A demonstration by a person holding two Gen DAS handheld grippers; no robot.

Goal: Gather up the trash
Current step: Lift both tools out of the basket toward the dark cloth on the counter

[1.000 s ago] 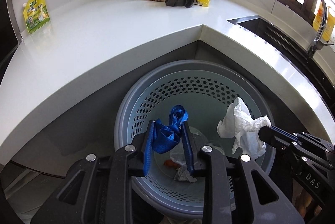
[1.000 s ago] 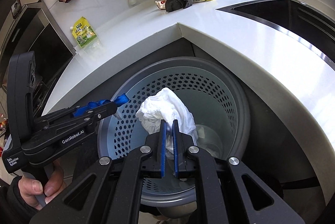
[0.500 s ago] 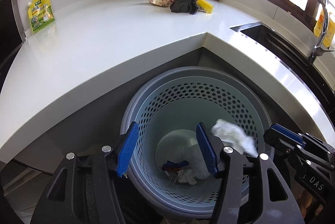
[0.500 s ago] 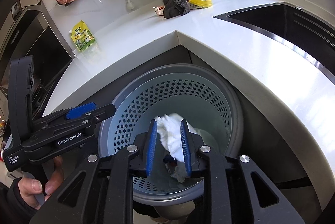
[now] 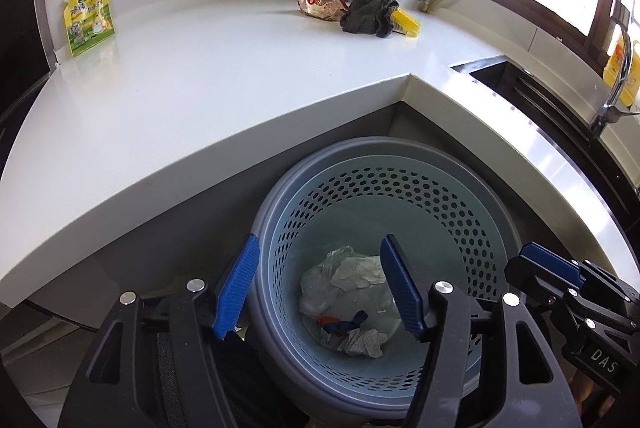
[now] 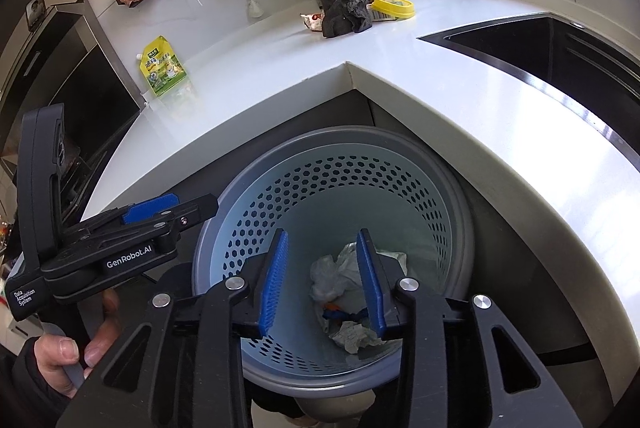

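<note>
A round grey-blue perforated bin stands below the counter corner. At its bottom lie crumpled white tissue, a blue strap and grey paper scraps. My left gripper hangs over the bin, its jaws opening with nothing between them. Beside it, my right gripper is also above the bin, jaws opening and empty. The right gripper shows at the right edge of the left wrist view; the left gripper shows at the left in the right wrist view.
The white L-shaped counter wraps around the bin. On it sit a yellow-green pouch, a dark cloth, a snack wrapper and a yellow lid. A dark sink and tap lie to the right. A hand grips the left tool.
Both grippers let go: the blue strap fell from the left one and the white tissue from the right one into the bin. Both sets of jaws have spread apart.
</note>
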